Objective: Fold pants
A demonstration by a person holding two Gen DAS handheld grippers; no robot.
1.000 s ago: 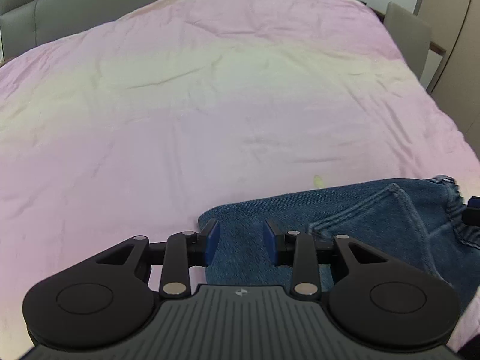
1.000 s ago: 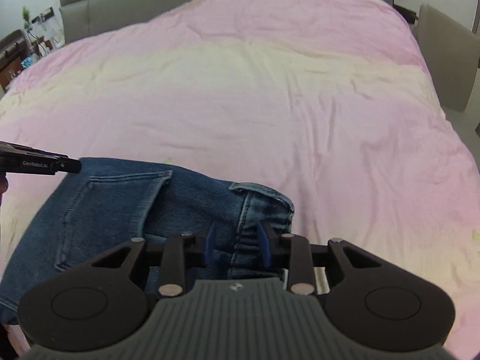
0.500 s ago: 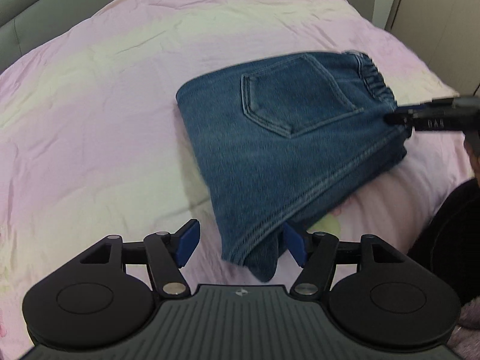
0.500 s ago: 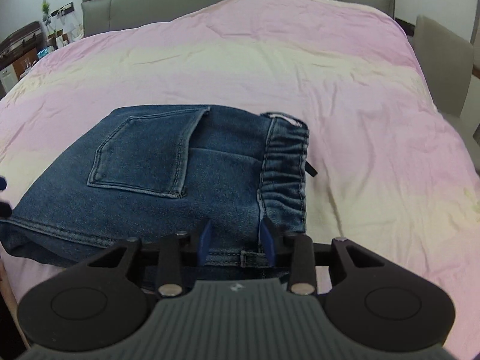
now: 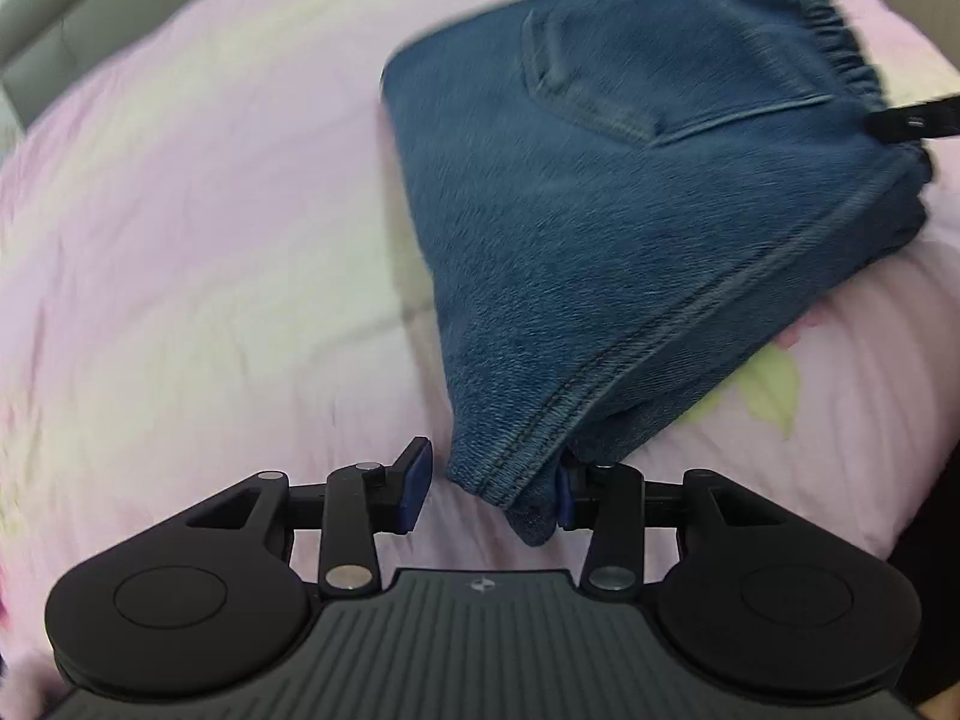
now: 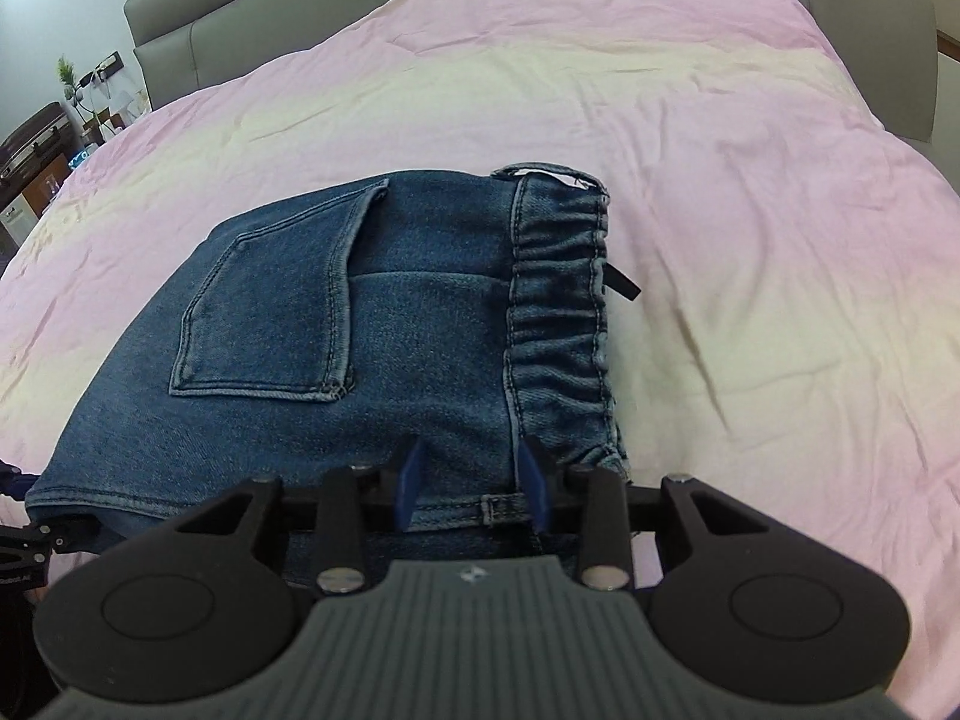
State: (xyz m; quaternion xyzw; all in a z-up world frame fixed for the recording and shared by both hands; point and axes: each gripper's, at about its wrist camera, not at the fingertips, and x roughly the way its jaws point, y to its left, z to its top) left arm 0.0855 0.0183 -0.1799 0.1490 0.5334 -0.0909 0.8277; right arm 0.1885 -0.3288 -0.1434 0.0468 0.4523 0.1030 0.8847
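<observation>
Right wrist view is showing a pink bedspread (image 6: 690, 138) covering a wide bed, with the folded jeans (image 6: 420, 312) lying on it, back pocket (image 6: 270, 306) facing up and gathered waistband (image 6: 561, 300) to the right. The right gripper (image 6: 472, 483) is clamping the near waistband corner of the jeans between its blue pads. The left gripper (image 5: 487, 489) has just been closing, its jaws standing apart around the jeans' near folded corner, the cloth touching only the right pad.

Bright, even indoor light; left wrist view smeared by motion blur, right sharp, both bowed at edges.
</observation>
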